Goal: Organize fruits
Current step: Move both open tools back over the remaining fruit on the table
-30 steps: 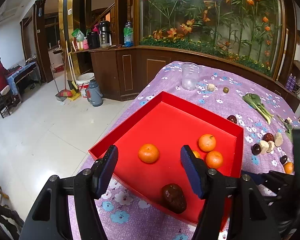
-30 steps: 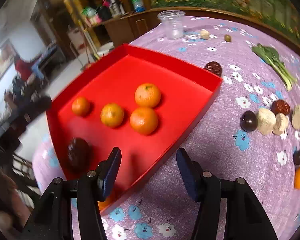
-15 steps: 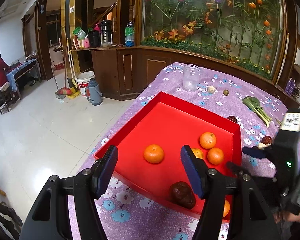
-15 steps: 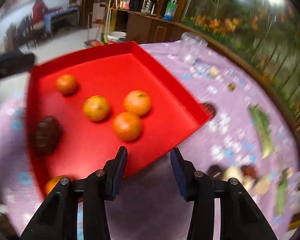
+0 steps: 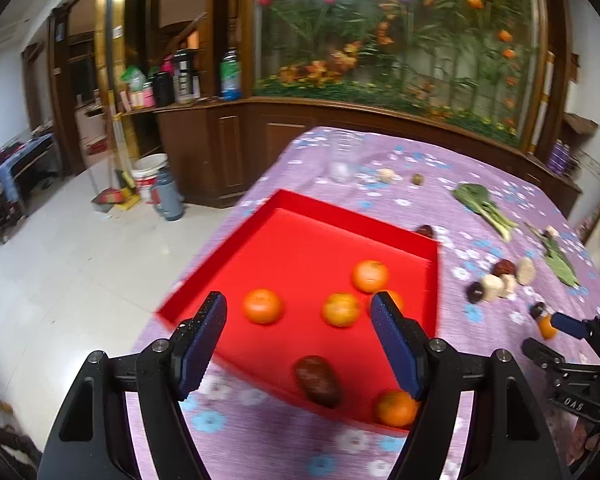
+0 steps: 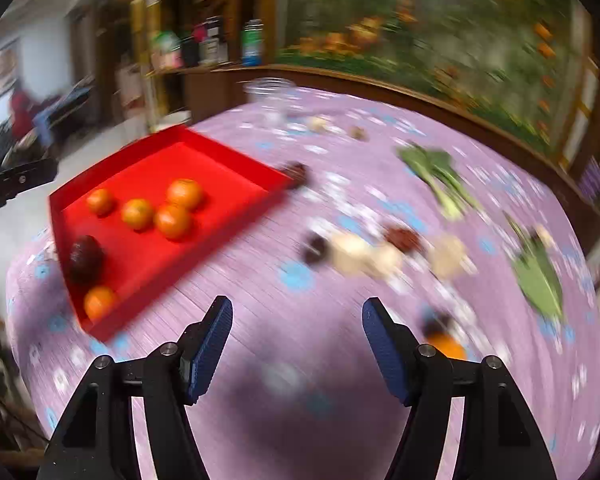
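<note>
Right now both pairs of tongs are released and grasp nothing. The right gripper (image 6: 296,344) has just spread its jaws wider over bare purple cloth, and the left gripper (image 5: 298,344) has also just opened further, hovering above the near edge of the red tray (image 5: 300,204), which sits toward the table's left side.

Five oranges lie in that tray: four (image 6: 172,220) bunched mid-tray, a fifth (image 6: 98,302) in the near corner beside a dark fruit (image 6: 85,254).

One more orange (image 6: 446,346) waits on the tablecloth (image 6: 300,420) just right of the right gripper, touching a small dark fruit (image 6: 438,322). Farther toward the right edge sit pale lumps (image 6: 360,258) mixed with dark fruits (image 6: 314,248), then leafy greens (image 6: 440,176).

To do this step well, I'd swing the right tongs over that loose orange, straddle it squarely across its widest part, and avoid nudging its dark neighbour before squeezing gently.

As for writing, only some small white lettering on the right gripper's body, seen from the left camera, and it is too blurred to read
</note>
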{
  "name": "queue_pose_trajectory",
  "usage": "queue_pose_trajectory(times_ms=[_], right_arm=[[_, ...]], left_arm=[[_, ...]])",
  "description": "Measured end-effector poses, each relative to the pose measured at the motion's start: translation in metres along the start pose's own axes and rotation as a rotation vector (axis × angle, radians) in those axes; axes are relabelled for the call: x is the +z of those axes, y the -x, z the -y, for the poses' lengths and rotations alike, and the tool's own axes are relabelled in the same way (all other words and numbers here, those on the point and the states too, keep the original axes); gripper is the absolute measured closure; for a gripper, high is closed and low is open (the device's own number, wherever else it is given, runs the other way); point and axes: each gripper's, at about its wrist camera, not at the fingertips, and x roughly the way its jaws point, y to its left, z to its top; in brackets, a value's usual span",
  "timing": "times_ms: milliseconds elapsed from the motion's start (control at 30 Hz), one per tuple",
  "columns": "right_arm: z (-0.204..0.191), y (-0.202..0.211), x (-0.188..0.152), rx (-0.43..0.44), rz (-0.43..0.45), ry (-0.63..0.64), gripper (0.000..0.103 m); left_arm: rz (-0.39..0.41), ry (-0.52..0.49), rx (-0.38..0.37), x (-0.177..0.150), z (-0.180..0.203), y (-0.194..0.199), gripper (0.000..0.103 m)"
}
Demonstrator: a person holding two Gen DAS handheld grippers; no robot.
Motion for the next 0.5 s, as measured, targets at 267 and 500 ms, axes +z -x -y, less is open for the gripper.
queue_pose_trajectory(times_ms=[267, 500], right_arm=[[0.108, 0.034, -0.061, -0.045, -0.02, -0.316, 0.031], [0.124, 0.023, -0.051, 0.015, -0.046, -0.326, 0.031]], left_arm=[[-0.076, -0.045, -0.16, -0.005, 0.06, -0.01, 0.029], [-0.148, -0.099, -0.25, -0.015, 0.11, -0.023, 0.029]])
